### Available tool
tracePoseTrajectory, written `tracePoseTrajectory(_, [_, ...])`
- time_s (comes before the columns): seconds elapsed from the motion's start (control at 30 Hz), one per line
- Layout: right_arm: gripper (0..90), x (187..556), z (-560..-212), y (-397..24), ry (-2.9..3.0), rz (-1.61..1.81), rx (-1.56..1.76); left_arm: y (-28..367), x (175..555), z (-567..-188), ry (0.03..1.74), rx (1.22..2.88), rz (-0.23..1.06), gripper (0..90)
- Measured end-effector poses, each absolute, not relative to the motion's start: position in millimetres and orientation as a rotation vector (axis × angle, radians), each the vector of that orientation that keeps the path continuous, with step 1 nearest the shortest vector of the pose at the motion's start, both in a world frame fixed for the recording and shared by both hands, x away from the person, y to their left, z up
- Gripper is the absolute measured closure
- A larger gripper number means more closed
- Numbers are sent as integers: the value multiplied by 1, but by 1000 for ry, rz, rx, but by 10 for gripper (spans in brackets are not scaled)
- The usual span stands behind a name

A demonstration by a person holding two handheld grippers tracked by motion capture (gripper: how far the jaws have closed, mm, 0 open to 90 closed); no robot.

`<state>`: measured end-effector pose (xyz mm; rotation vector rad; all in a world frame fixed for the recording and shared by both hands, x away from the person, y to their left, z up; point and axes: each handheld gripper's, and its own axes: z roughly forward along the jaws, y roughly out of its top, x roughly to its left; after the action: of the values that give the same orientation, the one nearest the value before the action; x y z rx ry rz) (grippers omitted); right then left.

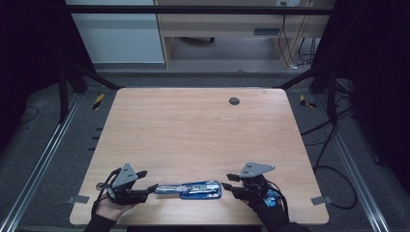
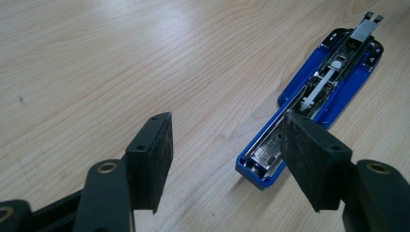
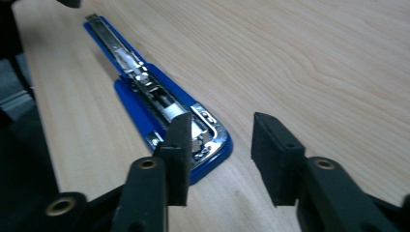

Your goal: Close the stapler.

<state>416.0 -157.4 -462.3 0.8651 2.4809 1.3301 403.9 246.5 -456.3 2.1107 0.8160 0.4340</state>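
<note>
- the stapler (image 1: 189, 189) lies flat near your edge of the table (image 1: 193, 125), swung fully open, so its blue base and its metal staple rail (image 2: 269, 144) stretch out in one long line between your two hands. that layout reads as a reload or a jam check: the channel faces up where you can get at it.
- your left gripper (image 1: 147, 181) sits at the rail's end with its jaws spread wide and holding nothing. in the left gripper view the right pad (image 2: 309, 157) stands just over the rail's tip, the other pad well clear over bare wood; whether that near pad touches the rail cannot be told.
- your right gripper (image 1: 231, 184) waits at the base's rounded end, jaws released and about half apart, empty. in the right gripper view one pad (image 3: 180, 145) overlaps the chrome corner, so it is hard to say if it rests on it or hovers.
- both grippers flank the stapler along its length, which looks like a way to steady one end while working the other.
- hard to make out: whether any staples sit in the rail, since the metal glares and blurs.
- the high view is dim, and the stapler's parts merge there into a blue and silver strip.
- your forearms are cut off at the bottom edge.
</note>
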Motion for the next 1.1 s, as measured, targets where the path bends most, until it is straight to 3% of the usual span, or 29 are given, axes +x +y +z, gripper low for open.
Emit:
tracePoseTrajectory(0.47, [900,410,-464,-156,2598,1392,822,243,401,-457,792,2125,406,350])
tracePoseTrajectory(1.1, [900,409,-473,-139,2674,1347,774,232,403,-466,698,2259,331,349])
